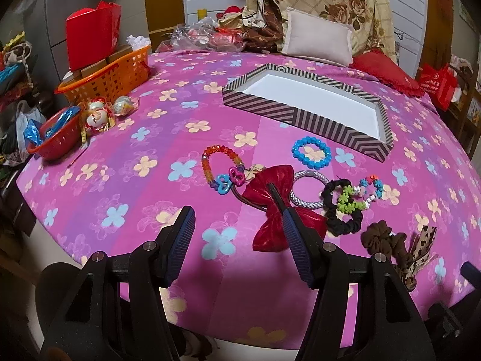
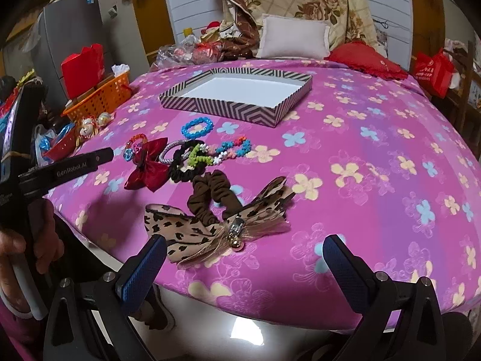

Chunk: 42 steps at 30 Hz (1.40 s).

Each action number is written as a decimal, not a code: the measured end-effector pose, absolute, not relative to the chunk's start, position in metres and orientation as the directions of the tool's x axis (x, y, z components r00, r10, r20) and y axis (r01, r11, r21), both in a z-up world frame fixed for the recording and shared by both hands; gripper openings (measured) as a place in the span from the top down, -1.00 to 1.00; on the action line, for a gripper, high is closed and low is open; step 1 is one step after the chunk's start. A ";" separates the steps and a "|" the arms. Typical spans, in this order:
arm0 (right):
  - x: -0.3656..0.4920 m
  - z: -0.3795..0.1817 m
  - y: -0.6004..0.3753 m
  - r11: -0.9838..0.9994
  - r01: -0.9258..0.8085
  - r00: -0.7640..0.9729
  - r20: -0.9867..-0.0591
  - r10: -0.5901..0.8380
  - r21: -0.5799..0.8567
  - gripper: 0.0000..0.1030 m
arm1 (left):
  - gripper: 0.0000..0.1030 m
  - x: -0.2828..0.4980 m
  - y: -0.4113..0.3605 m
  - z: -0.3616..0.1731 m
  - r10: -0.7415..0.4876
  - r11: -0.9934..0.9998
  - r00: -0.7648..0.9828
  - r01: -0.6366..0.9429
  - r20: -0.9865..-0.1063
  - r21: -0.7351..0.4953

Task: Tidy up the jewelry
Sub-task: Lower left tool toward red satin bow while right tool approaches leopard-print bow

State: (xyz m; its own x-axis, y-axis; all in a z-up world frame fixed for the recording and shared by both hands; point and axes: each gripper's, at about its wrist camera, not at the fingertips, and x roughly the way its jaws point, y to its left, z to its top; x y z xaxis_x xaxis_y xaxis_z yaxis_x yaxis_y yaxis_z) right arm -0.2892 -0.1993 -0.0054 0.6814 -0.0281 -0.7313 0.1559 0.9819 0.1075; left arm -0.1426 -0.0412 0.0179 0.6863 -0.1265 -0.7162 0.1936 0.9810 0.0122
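Hair ties and bracelets lie on the pink flowered bedspread (image 1: 120, 162). My left gripper (image 1: 233, 204) is open and empty, its right finger over the red bow (image 1: 261, 198). Beyond it lie an orange bead bracelet (image 1: 207, 168), a blue bead bracelet (image 1: 296, 150), a silver hair tie (image 1: 300, 201), a black scrunchie (image 1: 339, 225) and a green bead bracelet (image 1: 345, 201). My right gripper (image 2: 245, 240) is open above the bed's near edge, with the leopard-print bow (image 2: 186, 228) and brown scrunchie (image 2: 201, 192) just ahead. The striped box (image 2: 234, 108) lies open with a bare white floor.
An orange basket (image 1: 111, 72) and a red bowl (image 1: 57, 141) stand at the bed's left edge. A white pillow (image 1: 318, 39) and a red cushion (image 1: 387, 72) lie behind the box. A hand (image 2: 18, 246) holds the left gripper at the far left.
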 end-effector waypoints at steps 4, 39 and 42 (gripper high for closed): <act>-0.288 -0.011 -0.197 0.982 0.152 0.671 -0.741 -0.020 0.112 -1.00 | -0.18 -0.140 -0.038 0.019 -0.120 0.983 0.687 0.184 -0.717 0.012; -0.275 -0.007 -0.195 0.980 0.177 0.676 -0.735 -0.053 0.093 -1.00 | -0.18 -0.135 -0.026 0.004 -0.148 0.983 0.645 0.176 -0.749 -0.043; -0.275 -0.011 -0.199 0.979 0.182 0.654 -0.755 -0.047 0.096 -1.00 | -0.29 -0.129 -0.020 0.001 -0.163 0.984 0.627 0.160 -0.762 -0.079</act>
